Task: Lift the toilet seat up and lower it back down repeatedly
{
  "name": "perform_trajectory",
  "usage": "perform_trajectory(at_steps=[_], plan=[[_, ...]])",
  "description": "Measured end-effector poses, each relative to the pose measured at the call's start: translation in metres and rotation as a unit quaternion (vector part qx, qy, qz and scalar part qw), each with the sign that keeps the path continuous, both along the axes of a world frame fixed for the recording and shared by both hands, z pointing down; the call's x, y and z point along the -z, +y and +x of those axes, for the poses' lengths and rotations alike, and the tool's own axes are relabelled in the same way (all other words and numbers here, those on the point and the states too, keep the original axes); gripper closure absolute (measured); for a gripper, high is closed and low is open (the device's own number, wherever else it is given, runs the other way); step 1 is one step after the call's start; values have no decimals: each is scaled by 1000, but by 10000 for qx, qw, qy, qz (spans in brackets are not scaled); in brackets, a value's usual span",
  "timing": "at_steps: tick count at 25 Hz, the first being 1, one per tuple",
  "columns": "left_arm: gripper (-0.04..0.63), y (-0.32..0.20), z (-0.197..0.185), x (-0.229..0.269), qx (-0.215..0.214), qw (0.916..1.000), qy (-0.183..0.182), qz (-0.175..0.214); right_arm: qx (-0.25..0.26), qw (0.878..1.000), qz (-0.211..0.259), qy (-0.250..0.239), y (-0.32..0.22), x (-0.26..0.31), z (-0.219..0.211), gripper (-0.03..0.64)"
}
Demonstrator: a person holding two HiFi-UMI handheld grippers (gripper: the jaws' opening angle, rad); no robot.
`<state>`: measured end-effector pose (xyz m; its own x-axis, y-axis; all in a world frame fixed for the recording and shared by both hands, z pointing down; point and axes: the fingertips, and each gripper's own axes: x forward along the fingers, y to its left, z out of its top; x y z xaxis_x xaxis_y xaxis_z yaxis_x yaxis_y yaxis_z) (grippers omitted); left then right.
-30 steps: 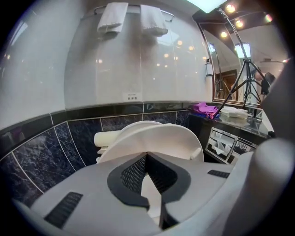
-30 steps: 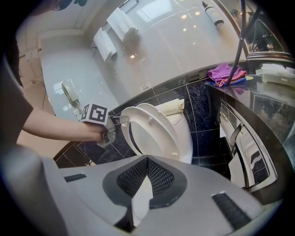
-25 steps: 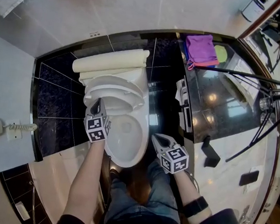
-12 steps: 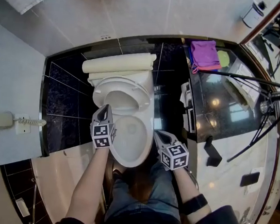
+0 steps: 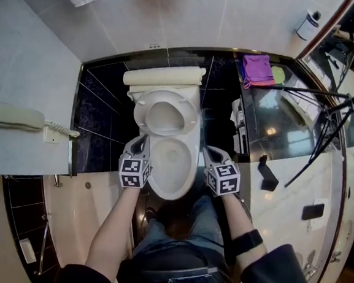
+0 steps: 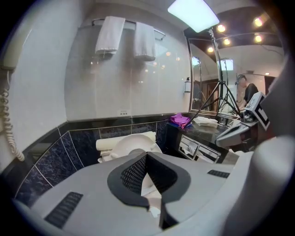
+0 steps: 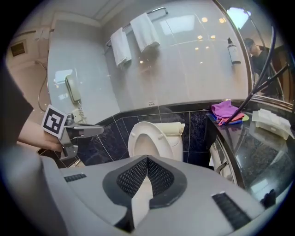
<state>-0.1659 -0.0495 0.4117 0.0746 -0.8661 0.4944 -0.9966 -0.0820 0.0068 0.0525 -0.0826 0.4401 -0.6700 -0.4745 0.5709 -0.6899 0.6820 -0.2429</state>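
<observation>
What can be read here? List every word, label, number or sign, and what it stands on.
No readable text anywhere.
Left marker cube, right marker cube: black-and-white code squares, no letters.
Bottle: label too small to read.
White panel: markings too blurred to read.

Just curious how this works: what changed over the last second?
The left hand-held gripper left the rim of the raised toilet seat and drew back beside the bowl; the right hand-held gripper came level on the other side. The seat stays upright; both grippers are shut and empty.
</observation>
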Motion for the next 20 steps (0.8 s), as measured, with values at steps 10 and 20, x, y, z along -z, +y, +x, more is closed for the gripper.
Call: perform_trajectory(at_steps=[10,20], plan=[[598,88,3,63,-293,9989,251,256,-155,9986,405,310,58,49,7,601],[600,146,-15,83,-209,9978,456,442,-306,9962,581,564,106,68,16,600]])
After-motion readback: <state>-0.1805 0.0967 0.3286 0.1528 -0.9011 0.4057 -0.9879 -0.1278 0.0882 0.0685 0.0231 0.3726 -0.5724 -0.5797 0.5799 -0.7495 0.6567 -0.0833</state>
